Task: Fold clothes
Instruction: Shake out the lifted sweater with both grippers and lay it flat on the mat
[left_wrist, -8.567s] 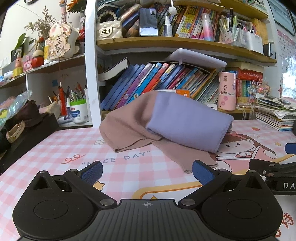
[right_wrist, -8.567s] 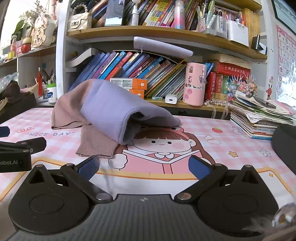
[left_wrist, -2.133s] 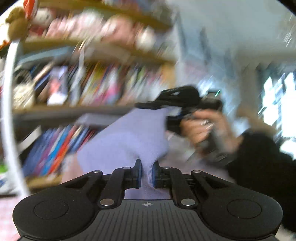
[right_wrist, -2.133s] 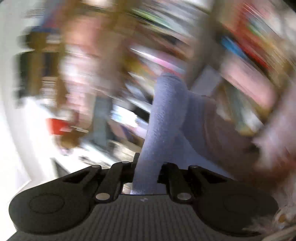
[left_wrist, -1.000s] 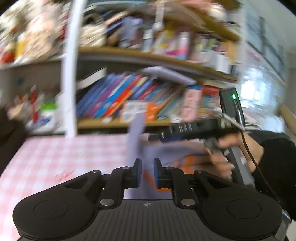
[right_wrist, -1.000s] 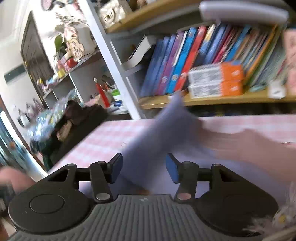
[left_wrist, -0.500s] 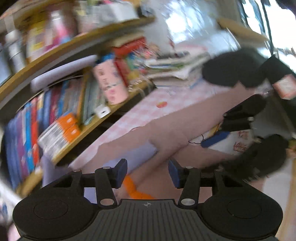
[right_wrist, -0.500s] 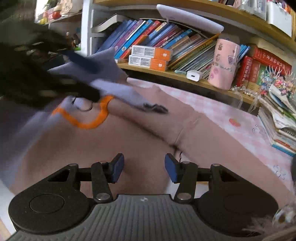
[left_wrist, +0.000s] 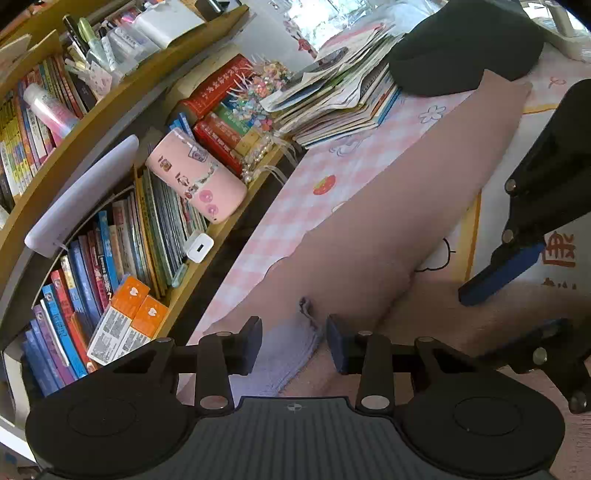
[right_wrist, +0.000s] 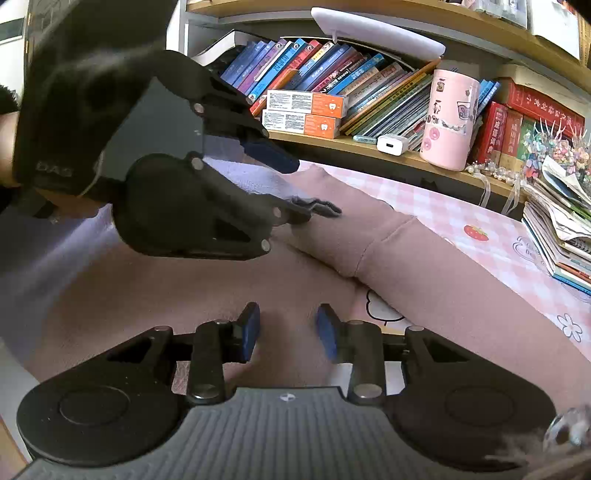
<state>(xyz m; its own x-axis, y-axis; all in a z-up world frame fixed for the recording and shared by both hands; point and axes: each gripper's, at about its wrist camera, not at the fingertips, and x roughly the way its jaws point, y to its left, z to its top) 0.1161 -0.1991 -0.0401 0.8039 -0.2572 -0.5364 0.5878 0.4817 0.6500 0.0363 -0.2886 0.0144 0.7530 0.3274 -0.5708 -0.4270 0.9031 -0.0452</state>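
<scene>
A mauve sweatshirt (right_wrist: 424, 273) with a lilac panel (right_wrist: 44, 251) lies spread on the pink checked mat (right_wrist: 461, 210), one sleeve (left_wrist: 443, 177) stretched out. My left gripper (left_wrist: 294, 343) is rolled on its side low over the lilac edge (left_wrist: 284, 354). Its jaws are closing with that edge between them, and the pads stand off it. The left gripper (right_wrist: 295, 184) also shows at the upper left of the right wrist view. My right gripper (right_wrist: 288, 332) hovers over the mauve body, jaws closing, nothing pinched. Its blue pad (left_wrist: 502, 273) shows in the left wrist view.
A bookshelf (right_wrist: 369, 147) full of books runs along the back of the table, with a pink cup (right_wrist: 450, 118) and a white charger (right_wrist: 391, 142) on its ledge. A stack of magazines (right_wrist: 557, 236) sits at the right. A black object (left_wrist: 461, 48) lies beyond the sleeve end.
A second ago both grippers carried the garment above the table; now it lies flat. The left gripper has come down onto the lilac edge. Both pairs of jaws are narrower than half a second ago.
</scene>
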